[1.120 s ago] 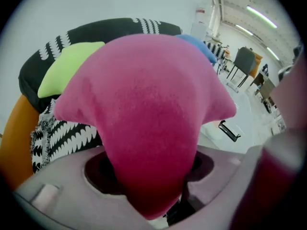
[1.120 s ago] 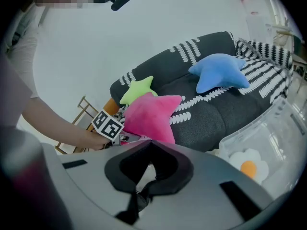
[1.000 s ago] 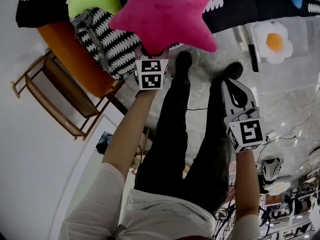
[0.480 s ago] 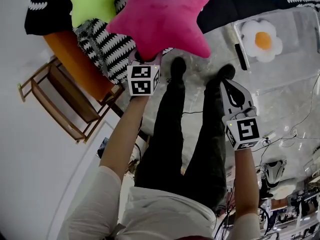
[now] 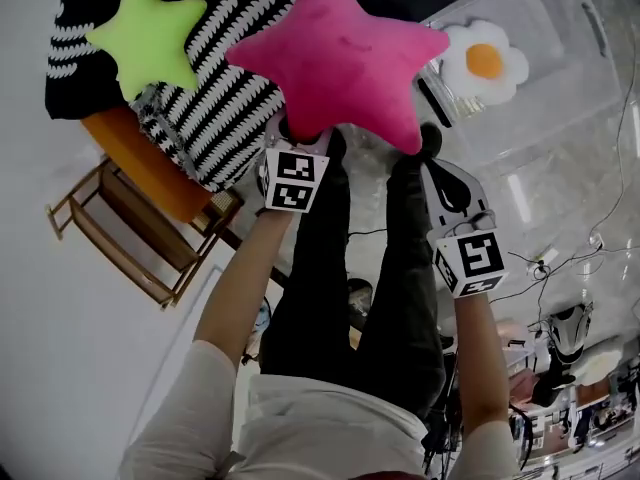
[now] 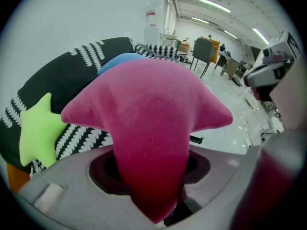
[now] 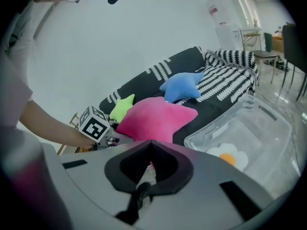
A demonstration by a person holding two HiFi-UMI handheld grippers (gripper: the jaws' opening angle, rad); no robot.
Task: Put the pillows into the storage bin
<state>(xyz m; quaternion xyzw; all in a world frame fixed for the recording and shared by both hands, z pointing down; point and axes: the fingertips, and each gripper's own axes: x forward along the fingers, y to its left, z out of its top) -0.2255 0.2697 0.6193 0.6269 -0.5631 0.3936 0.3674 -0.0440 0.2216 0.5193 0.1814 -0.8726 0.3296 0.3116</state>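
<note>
A pink star pillow (image 5: 340,63) hangs in the air, one of its points clamped in my left gripper (image 5: 300,133); it fills the left gripper view (image 6: 148,128). My right gripper (image 5: 438,163) is beside it on the right, shut and empty, with its tips meeting (image 7: 151,143). The clear storage bin (image 5: 570,88) stands on the floor right of the sofa and holds a white fried-egg pillow (image 5: 485,63). A green star pillow (image 5: 150,38) and a blue star pillow (image 7: 182,86) lie on the black-and-white sofa (image 7: 225,87).
A wooden side table (image 5: 125,233) and an orange cushion (image 5: 135,148) are left of the sofa. The person's legs (image 5: 345,268) stand between the grippers. Cables (image 5: 560,268) run over the glossy floor at the right. Chairs (image 6: 204,51) stand far back.
The left gripper has carried the pink star off the sofa toward the bin. The right gripper moved along beside it. The bin and the egg pillow now show closer to the pillow.
</note>
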